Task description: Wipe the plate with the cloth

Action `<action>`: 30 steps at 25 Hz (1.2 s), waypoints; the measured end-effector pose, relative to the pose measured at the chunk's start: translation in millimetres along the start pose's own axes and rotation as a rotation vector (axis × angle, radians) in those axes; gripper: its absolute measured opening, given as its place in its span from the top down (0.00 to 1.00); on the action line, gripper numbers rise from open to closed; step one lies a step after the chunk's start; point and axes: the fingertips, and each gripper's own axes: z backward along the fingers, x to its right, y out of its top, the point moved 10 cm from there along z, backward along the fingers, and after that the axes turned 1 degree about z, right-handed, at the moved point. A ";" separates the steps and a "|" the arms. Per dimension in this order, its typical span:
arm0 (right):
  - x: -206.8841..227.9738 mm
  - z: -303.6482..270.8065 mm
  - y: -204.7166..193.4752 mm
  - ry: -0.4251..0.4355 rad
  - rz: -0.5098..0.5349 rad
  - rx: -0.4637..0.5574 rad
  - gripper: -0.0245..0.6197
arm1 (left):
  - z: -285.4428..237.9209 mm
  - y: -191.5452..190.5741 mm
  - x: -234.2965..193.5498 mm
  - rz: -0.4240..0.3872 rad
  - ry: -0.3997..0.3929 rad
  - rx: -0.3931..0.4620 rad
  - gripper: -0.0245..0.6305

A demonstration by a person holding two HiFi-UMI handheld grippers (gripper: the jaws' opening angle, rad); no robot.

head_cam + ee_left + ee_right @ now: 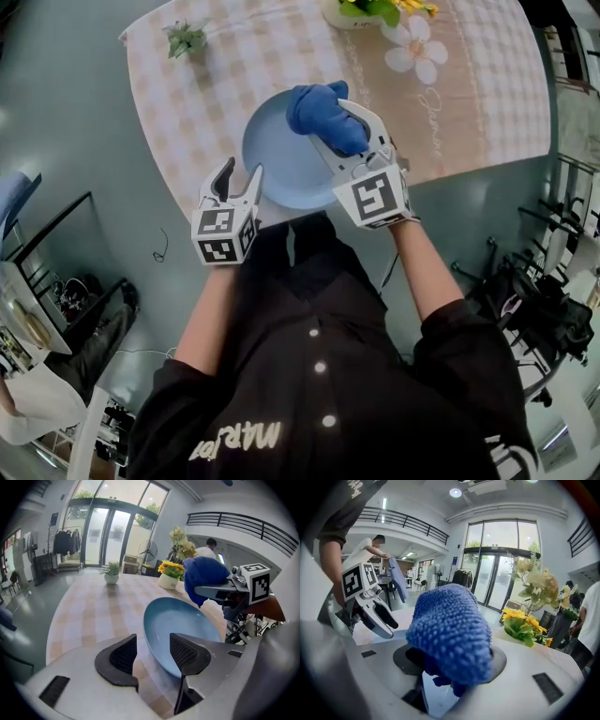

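Plate [281,159] sits at the worktop's [187,103] near edge. Right hand-held gripper [349,127] is clamped on the blue cloth [323,112] just over the plate's far-right side, so it's nearest. Left hand-held gripper [240,173] is partly open, gripping nothing, with the plate's left rim between its jaws.

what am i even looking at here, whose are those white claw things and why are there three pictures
There is no robot. A person holds a hand-held two-jaw gripper in each hand. The head view comes from a camera on their head, looking down. The other two come from cameras riding on each gripper, looking along its jaws. On the checked tablecloth are a light blue plate, a small potted plant and a pot of yellow flowers. The right gripper is clamped on a blue cloth, held over the plate. The left gripper is open, with the plate's near rim between its jaws but not pinched.
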 end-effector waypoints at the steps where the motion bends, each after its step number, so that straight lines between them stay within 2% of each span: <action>1: -2.1 -5.3 -1.7 0.010 0.008 -0.002 0.66 | -2.6 -2.0 -0.2 0.010 -0.003 -0.007 0.61; 3: -5.5 -14.9 -4.4 0.023 0.024 -0.009 0.66 | -6.7 -5.0 -0.8 0.029 -0.008 -0.016 0.64; 8: -13.1 -33.3 -6.9 0.071 0.152 -0.070 0.66 | -16.1 -7.3 -2.9 0.075 -0.017 -0.034 0.73; 13: -25.9 -47.6 -13.5 0.131 0.243 -0.116 0.65 | -22.7 -5.3 -3.3 0.130 0.010 -0.074 0.77; 16: -33.4 -55.4 -16.0 0.167 0.288 -0.138 0.65 | -24.8 -5.5 -3.6 0.141 0.040 -0.095 0.85; 23: -43.2 -73.4 -17.2 0.210 0.372 -0.183 0.65 | -25.3 -4.0 -3.0 0.169 0.054 -0.091 0.87; 30: -48.6 -91.4 -17.6 0.234 0.392 -0.218 0.65 | -25.5 -4.8 -4.7 0.172 0.048 -0.099 0.87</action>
